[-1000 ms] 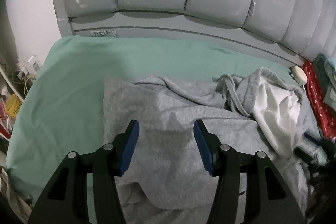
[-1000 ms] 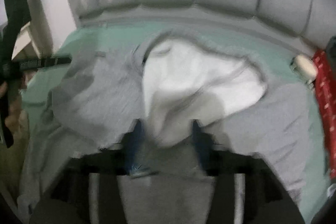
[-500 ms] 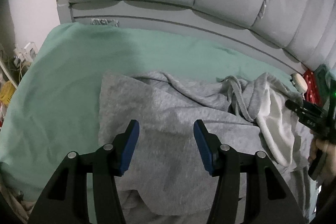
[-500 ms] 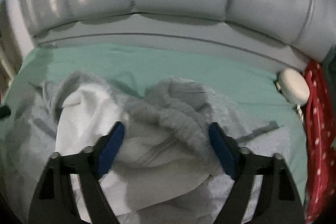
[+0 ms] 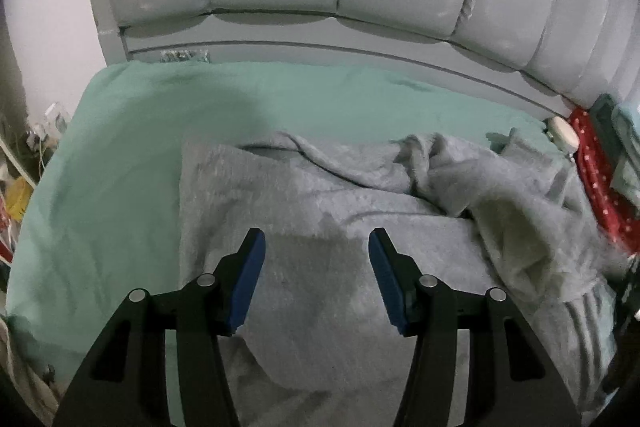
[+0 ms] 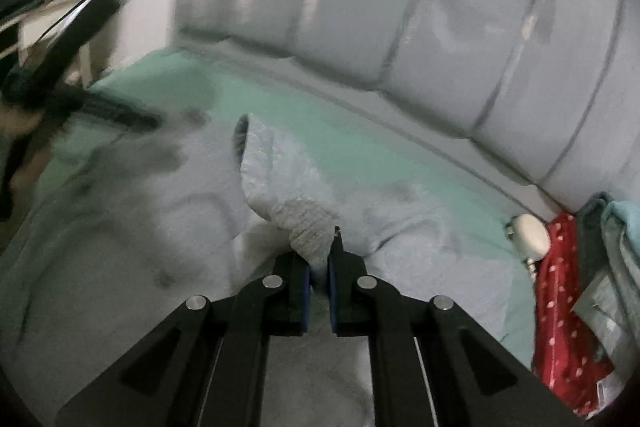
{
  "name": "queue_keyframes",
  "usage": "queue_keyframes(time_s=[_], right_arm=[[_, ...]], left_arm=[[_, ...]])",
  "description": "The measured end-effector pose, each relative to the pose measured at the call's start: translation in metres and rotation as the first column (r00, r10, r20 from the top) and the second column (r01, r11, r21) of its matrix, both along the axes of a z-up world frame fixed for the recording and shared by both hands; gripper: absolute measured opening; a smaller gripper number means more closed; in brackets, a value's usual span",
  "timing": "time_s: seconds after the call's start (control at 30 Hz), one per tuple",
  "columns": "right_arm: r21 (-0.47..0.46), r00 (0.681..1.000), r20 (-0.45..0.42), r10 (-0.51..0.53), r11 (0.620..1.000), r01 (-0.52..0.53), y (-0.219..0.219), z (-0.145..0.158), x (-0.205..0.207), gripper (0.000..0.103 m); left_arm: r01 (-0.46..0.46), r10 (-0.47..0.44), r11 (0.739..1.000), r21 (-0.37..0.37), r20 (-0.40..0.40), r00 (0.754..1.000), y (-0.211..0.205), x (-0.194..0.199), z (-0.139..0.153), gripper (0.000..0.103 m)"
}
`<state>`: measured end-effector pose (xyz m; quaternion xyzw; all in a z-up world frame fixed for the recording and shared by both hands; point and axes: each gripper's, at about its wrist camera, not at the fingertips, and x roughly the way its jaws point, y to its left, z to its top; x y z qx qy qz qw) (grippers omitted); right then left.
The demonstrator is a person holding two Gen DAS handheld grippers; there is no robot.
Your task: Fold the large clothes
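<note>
Rumpled grey garment (image 5: 320, 219) (pale lining showing): right tool (image 6: 318, 259) pinches its ribbed edge, left tool (image 5: 316, 251) gapes.

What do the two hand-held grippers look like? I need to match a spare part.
Both look alike: the left hand-held gripper and right hand-held gripper have matte black angular linkage arms with triangular cut-outs, round silver pivot pins, and blue pads lining the inner fingers. No cables, markings or sleeves are visible.
</note>
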<state>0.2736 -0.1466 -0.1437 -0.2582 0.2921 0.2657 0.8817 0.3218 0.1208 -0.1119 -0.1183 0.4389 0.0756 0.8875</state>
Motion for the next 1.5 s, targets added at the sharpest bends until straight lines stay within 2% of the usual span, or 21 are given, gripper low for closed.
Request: queue_keyframes(time_s=[0.13, 0.17, 0.27, 0.33, 0.47, 0.5, 0.57, 0.7, 0.83, 0.87, 0.9, 0.97, 1.03, 1.07, 1.1, 1.13, 1.23, 1.3, 1.37, 1.43, 1.5], right_arm=[[-0.009, 0.987, -0.158, 0.035, 0.999, -0.037, -0.001, -0.037, -0.035, 0.008], [-0.014, 0.986, -0.165, 0.029, 0.999, -0.032, -0.001, -0.042, -0.041, 0.010], [0.004, 0.975, -0.220, 0.017, 1.000, -0.017, -0.010, -0.050, -0.048, 0.022], [0.068, 0.969, -0.246, 0.025, 0.998, -0.008, -0.019, -0.044, -0.046, 0.029], [0.197, 0.982, -0.187, 0.021, 0.980, 0.017, -0.038, -0.020, -0.039, 0.072], [0.223, 0.985, -0.170, -0.010, 0.974, 0.049, -0.045, -0.015, -0.033, 0.079], [0.269, 0.982, -0.166, -0.086, 0.954, 0.129, -0.059, -0.013, -0.019, 0.080], [0.312, 0.941, -0.270, -0.206, 0.905, 0.288, -0.082, -0.032, 0.019, 0.080], [0.298, 0.901, -0.373, -0.220, 0.892, 0.341, -0.084, -0.058, 0.037, 0.078], [0.287, 0.901, -0.379, -0.209, 0.900, 0.329, -0.081, -0.062, 0.037, 0.068], [0.269, 0.904, -0.375, -0.206, 0.909, 0.319, -0.077, -0.065, 0.037, 0.051], [0.242, 0.911, -0.361, -0.200, 0.923, 0.299, -0.068, -0.066, 0.033, 0.031], [0.256, 0.917, -0.354, -0.183, 0.924, 0.283, -0.067, -0.064, 0.029, 0.021], [0.260, 0.921, -0.347, -0.175, 0.926, 0.274, -0.065, -0.063, 0.027, 0.018], [0.261, 0.926, -0.336, -0.171, 0.928, 0.266, -0.064, -0.061, 0.026, 0.016], [0.263, 0.931, -0.324, -0.166, 0.930, 0.257, -0.064, -0.058, 0.024, 0.015], [0.308, 0.942, -0.303, -0.143, 0.921, 0.239, -0.068, -0.048, 0.020, 0.013], [0.370, 0.948, -0.305, -0.088, 0.907, 0.203, -0.069, -0.041, 0.016, 0.013], [0.421, 0.954, -0.299, -0.033, 0.892, 0.162, -0.064, -0.033, 0.011, 0.013], [0.422, 0.957, -0.290, 0.009, 0.899, 0.120, -0.053, -0.029, 0.005, 0.013], [0.364, 0.963, -0.268, 0.018, 0.927, 0.084, -0.038, -0.031, -0.002, 0.013]], left_arm=[[-0.024, 0.020, 0.997, -0.078, -0.044, 0.999, 0.005, -0.023, -0.001, 0.057], [-0.033, 0.027, 0.994, -0.100, -0.061, 0.998, 0.007, -0.031, -0.003, 0.057], [-0.047, 0.038, 0.987, -0.155, -0.060, 0.997, 0.010, -0.048, -0.003, 0.057], [-0.041, 0.035, 0.985, -0.169, -0.039, 0.999, 0.008, -0.049, -0.001, 0.057], [0.026, -0.021, 0.991, -0.132, 0.038, 0.999, -0.007, -0.039, 0.004, 0.058], [0.050, -0.044, 0.991, -0.123, 0.052, 0.998, -0.014, -0.034, 0.003, 0.059], [0.093, -0.083, 0.987, -0.132, 0.080, 0.993, -0.028, -0.024, 0.001, 0.061], [0.199, -0.183, 0.960, -0.195, 0.098, 0.978, -0.062, -0.004, -0.010, 0.064], [0.278, -0.279, 0.943, -0.184, 0.017, 0.960, -0.096, 0.003, -0.032, 0.065], [0.286, -0.293, 0.944, -0.165, -0.022, 0.956, -0.104, 0.006, -0.041, 0.065], [0.286, -0.297, 0.947, -0.144, -0.058, 0.953, -0.110, 0.008, -0.049, 0.065], [0.295, -0.305, 0.949, -0.113, -0.085, 0.948, -0.117, 0.010, -0.059, 0.065], [0.321, -0.327, 0.943, -0.086, -0.075, 0.942, -0.122, 0.011, -0.061, 0.065], [0.336, -0.341, 0.939, -0.081, -0.058, 0.938, -0.123, 0.012, -0.059, 0.061], [0.345, -0.349, 0.935, -0.084, -0.029, 0.937, -0.122, 0.012, -0.056, 0.030], [0.339, -0.342, 0.938, -0.075, -0.026, 0.940, -0.120, 0.013, -0.053, 0.011], [0.258, -0.257, 0.963, -0.077, 0.024, 0.966, -0.096, 0.005, -0.039, 0.008], [0.167, -0.164, 0.984, -0.061, 0.051, 0.985, -0.068, -0.009, -0.025, 0.008], [0.076, -0.071, 0.993, -0.089, 0.061, 0.996, -0.036, -0.025, -0.013, 0.007], [0.012, -0.007, 0.992, -0.128, 0.044, 0.999, -0.011, -0.034, -0.009, 0.008], [-0.025, 0.026, 0.990, -0.135, 0.007, 1.000, 0.004, -0.038, -0.015, 0.008]])
